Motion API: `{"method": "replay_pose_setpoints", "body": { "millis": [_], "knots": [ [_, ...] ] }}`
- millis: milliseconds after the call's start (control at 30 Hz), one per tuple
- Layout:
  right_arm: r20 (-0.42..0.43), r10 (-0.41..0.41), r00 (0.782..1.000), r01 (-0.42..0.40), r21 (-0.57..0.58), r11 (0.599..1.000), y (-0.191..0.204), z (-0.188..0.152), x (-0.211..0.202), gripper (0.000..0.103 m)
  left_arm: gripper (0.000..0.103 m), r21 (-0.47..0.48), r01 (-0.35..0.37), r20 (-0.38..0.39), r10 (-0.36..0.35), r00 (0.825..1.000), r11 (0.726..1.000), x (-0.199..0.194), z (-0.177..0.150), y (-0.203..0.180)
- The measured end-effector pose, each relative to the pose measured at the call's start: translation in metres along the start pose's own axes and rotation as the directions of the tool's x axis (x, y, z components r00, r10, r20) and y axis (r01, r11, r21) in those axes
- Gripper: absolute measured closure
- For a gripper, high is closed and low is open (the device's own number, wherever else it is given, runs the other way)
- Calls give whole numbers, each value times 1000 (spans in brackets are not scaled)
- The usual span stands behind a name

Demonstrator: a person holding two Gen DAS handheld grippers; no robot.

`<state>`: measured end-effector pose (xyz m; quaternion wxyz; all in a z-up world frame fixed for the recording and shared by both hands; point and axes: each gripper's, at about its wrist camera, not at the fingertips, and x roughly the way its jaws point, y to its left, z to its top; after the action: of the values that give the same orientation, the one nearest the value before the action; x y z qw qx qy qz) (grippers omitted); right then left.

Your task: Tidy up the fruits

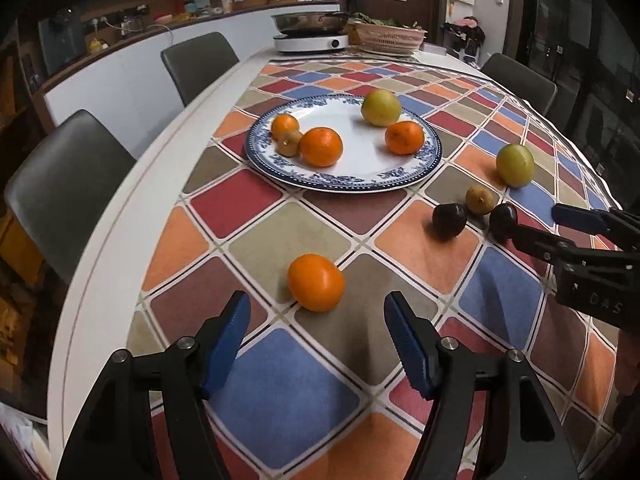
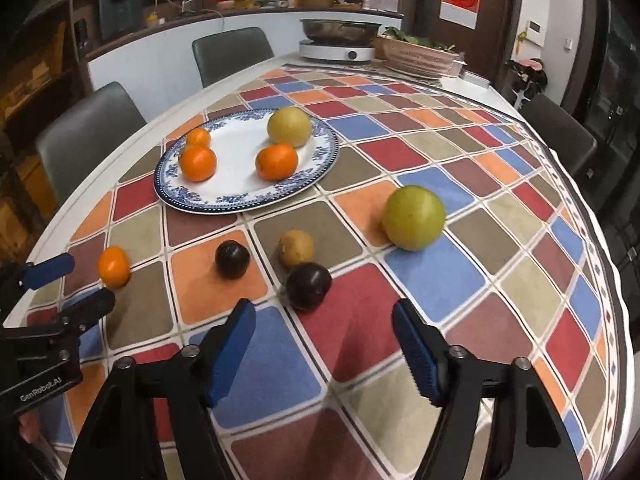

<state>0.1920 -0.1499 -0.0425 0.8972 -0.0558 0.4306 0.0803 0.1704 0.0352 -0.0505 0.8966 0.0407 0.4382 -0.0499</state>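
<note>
Both grippers, left gripper (image 1: pixel 316 340) and right gripper (image 2: pixel 324 344), hovered released, holding nothing. An orange (image 1: pixel 316 282) lay just beyond the left one; a dark plum (image 2: pixel 308 286) lay just beyond the right.

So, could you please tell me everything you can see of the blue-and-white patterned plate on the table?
The round white plate with a blue floral rim looks like glazed ceramic and lies flat on the checked multicoloured tablecloth, near the table's left edge. It holds three orange mandarins, one yellow-green round fruit and, seen from the left wrist only, a small brownish fruit tucked between two mandarins. Its middle is bare. Neither gripper touches it.
</note>
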Motion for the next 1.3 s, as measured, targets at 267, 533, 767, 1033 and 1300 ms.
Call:
{"method": "replay_pose_setpoints", "body": {
  "millis": [267, 533, 767, 1033, 1300],
  "knots": [
    [-44, 36, 998, -36, -9, 999, 3, 7, 20, 54, 61, -24, 49, -30, -50, 998, 999, 16, 5, 2],
    [-71, 54, 996, -56, -18, 998, 6, 12, 31, 61, 69, -35, 50, -60, -52, 997, 998, 26, 9, 3],
    [-78, 55, 995, -56, -20, 998, 5, 13, 34, 72, 71, -40, 46, -66, -49, 997, 998, 28, 10, 3],
    [-60, 64, 996, -64, 6, 998, -1, 12, 26, 73, 71, -26, 45, -33, -46, 998, 999, 12, 15, -5],
    [17, 118, 993, -117, -30, 993, 1, 23, -7, 73, 71, 14, 70, 52, -71, 996, 997, -17, 30, -13]
  ]
}}
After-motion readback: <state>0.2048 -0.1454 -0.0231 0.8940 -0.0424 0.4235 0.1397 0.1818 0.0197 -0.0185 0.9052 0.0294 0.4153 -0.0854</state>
